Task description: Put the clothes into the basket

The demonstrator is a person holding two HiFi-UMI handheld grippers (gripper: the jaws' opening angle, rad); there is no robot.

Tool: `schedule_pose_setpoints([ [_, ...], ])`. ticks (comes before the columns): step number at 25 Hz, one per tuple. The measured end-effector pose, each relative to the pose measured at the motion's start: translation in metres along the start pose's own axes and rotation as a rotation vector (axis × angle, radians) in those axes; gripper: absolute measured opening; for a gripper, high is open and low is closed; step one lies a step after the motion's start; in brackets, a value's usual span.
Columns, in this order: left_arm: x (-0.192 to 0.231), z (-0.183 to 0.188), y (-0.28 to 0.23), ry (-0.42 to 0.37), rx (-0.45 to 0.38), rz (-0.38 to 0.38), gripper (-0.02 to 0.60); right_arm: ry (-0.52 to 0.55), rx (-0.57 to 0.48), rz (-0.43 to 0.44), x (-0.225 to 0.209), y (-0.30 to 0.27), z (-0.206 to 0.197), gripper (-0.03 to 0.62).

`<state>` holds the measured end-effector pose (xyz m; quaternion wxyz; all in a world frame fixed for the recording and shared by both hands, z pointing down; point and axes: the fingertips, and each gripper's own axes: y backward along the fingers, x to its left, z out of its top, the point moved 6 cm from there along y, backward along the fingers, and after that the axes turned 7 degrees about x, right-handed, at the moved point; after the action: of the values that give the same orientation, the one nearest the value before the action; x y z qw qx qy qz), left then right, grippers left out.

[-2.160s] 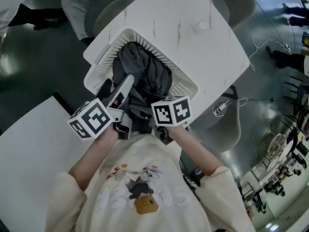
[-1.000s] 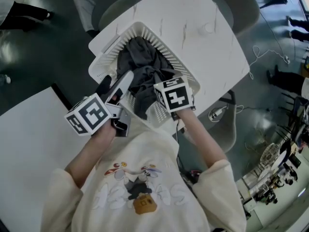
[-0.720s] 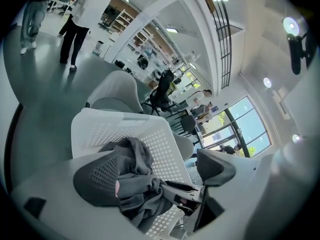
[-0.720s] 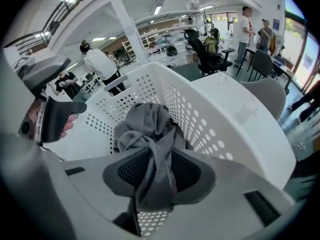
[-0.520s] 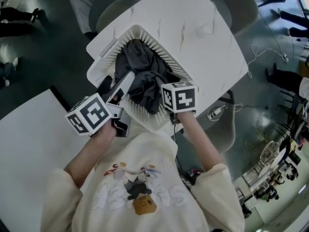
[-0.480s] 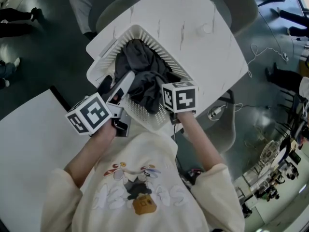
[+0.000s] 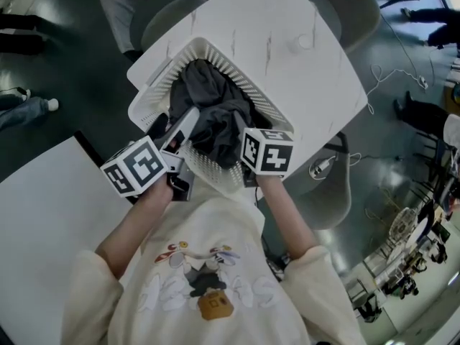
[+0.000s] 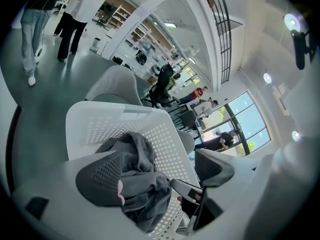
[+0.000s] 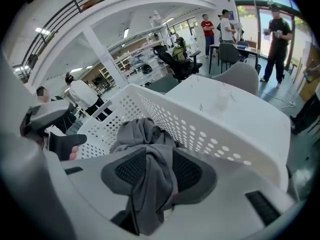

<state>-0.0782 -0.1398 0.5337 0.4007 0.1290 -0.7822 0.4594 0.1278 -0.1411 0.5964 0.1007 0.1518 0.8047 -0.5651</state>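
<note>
Nearest to us, the right gripper [image 9: 159,171] points steeply down at the near right side of the white basket [image 7: 153,86]. Its jaws have just been opening and now stand about half apart. A strip of the grey garment [image 7: 213,111] hangs loose between the two pads. We judge that the pads no longer press it, though the cloth fills most of the gap, so a light contact is possible.

To the left of it, the left gripper [image 8: 156,170] reaches over the near left rim of the basket. Its jaws are wide apart and hold nothing. The garment lies below and between them, close to the left pad.

Almost all of the garment is heaped inside the basket, from the middle to the far wall. Only the near fold rises up to the right gripper. The basket stands on the near left part of the white table [image 7: 310,85], close to its edge. Grey chairs [image 7: 164,14] stand beyond the table.

We judge the task as almost done, and the risk is in the retreat. If the fold catches on a ribbed pad when the right gripper lifts away, it can be dragged over the near rim and hang outside. A push on the rim could also slide the light basket towards the table edge.
</note>
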Motion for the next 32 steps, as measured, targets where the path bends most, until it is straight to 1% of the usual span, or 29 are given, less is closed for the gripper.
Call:
schedule_pose_setpoints([
  [2,0.002,-0.005,0.0,-0.018,-0.002,-0.009,0.444,0.002,-0.013,0.005,0.001,0.003,-0.002,0.16],
  [3,0.001,-0.008,-0.001,-0.042,0.005,-0.023,0.43,0.002,-0.021,0.009,0.001,0.005,-0.004,0.16],
  [5,-0.001,-0.012,-0.004,-0.119,0.034,-0.057,0.413,-0.003,-0.039,0.02,0.001,0.009,-0.006,0.16],
  [7,-0.004,-0.011,-0.004,-0.187,0.043,-0.07,0.413,-0.016,-0.048,0.028,0.003,0.014,-0.008,0.16],
  [9,-0.005,-0.009,-0.003,-0.218,0.041,-0.07,0.409,-0.022,-0.04,0.027,0.006,0.018,-0.008,0.158],
  [11,-0.004,-0.009,-0.001,-0.231,0.041,-0.063,0.389,-0.003,-0.034,0.023,0.01,0.024,-0.008,0.153],
  [14,-0.002,-0.013,0.0,-0.261,0.076,-0.048,0.34,0.057,-0.048,0.037,0.014,0.035,-0.012,0.141],
  [16,-0.001,-0.015,0.001,-0.29,0.115,-0.046,0.336,0.118,-0.046,0.03,0.016,0.04,-0.014,0.121],
  [18,0.0,-0.015,0.004,-0.335,0.116,-0.029,0.324,0.195,-0.046,0.003,0.015,0.046,-0.017,0.116],
  [20,0.002,-0.016,0.005,-0.393,0.12,-0.018,0.274,0.273,-0.069,-0.013,0.015,0.049,-0.018,0.109],
  [21,0.004,-0.016,0.005,-0.407,0.122,-0.017,0.252,0.312,-0.082,-0.014,0.016,0.049,-0.018,0.103],
  [23,0.009,-0.014,0.005,-0.395,0.12,-0.023,0.226,0.385,-0.088,-0.011,0.02,0.046,-0.019,0.095],
  [25,0.013,-0.013,0.005,-0.358,0.12,-0.043,0.212,0.438,-0.087,-0.003,0.023,0.043,-0.023,0.097],
  [28,0.018,-0.015,0.006,-0.321,0.102,-0.067,0.166,0.511,-0.105,-0.035,0.024,0.038,-0.032,0.096],
  [30,0.021,-0.016,0.006,-0.31,0.073,-0.057,0.106,0.529,-0.086,-0.049,0.024,0.033,-0.04,0.096],
  [32,0.018,-0.012,0.007,-0.317,0.042,-0.033,0.055,0.504,-0.071,-0.035,0.026,0.032,-0.041,0.097],
])
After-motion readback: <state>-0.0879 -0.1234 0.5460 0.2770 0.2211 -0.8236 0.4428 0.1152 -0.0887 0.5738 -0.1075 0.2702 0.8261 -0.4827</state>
